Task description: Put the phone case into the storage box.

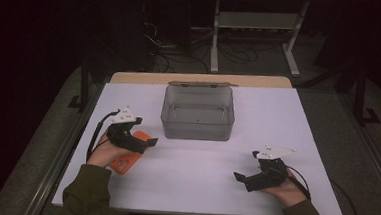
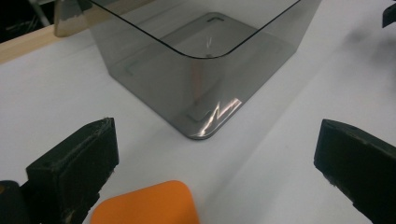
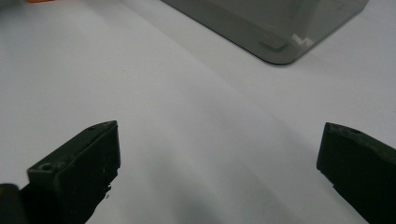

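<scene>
Left gripper (image 2: 217, 154) hovers spread over the orange block (image 2: 147, 205), near the bin (image 1: 198, 113). Closing off-centre could skid the block away. Right gripper (image 3: 219, 163) gapes idle.

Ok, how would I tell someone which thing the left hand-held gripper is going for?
Start at the white table and find the smoky clear box at its middle. To its near left, under the left hand-held gripper, lies a flat orange item with rounded corners. It is the one brightly coloured thing there.
</scene>
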